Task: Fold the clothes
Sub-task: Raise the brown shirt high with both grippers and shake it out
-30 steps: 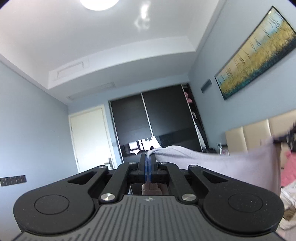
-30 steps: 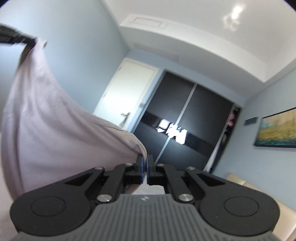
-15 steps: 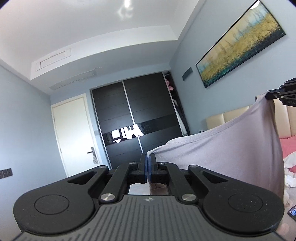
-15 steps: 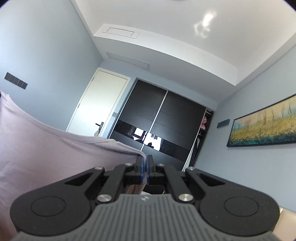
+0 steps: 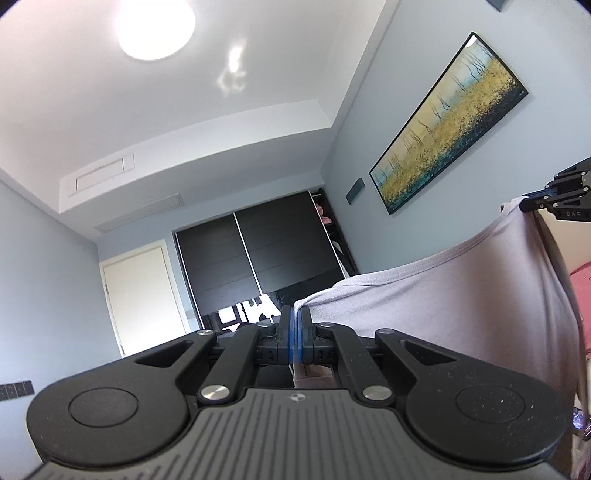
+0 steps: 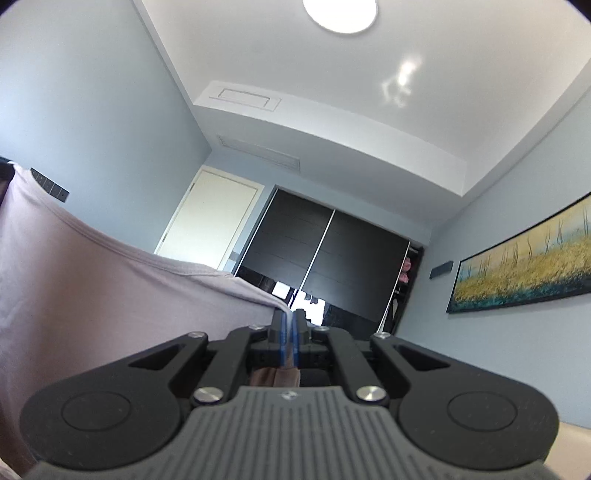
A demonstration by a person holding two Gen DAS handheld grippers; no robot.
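Slippage is the main risk: the shirt hangs in the air, stretched between the left tool and the right tool, each pressed together on only a thin bit of hem. A hard tug apart could pull a corner free. Letters "DAS" show on the far tool; nothing else is legible.

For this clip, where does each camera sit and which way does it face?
Left wrist: on the left gripper, tilted up toward the wardrobe and ceiling; shows its shut fingers on the lilac garment and the right gripper at the far corner.
Right wrist: on the right gripper, facing the same way; its fingers pinch the garment's other corner.
Shared: garment, wardrobe, door, painting, ceiling lamp.
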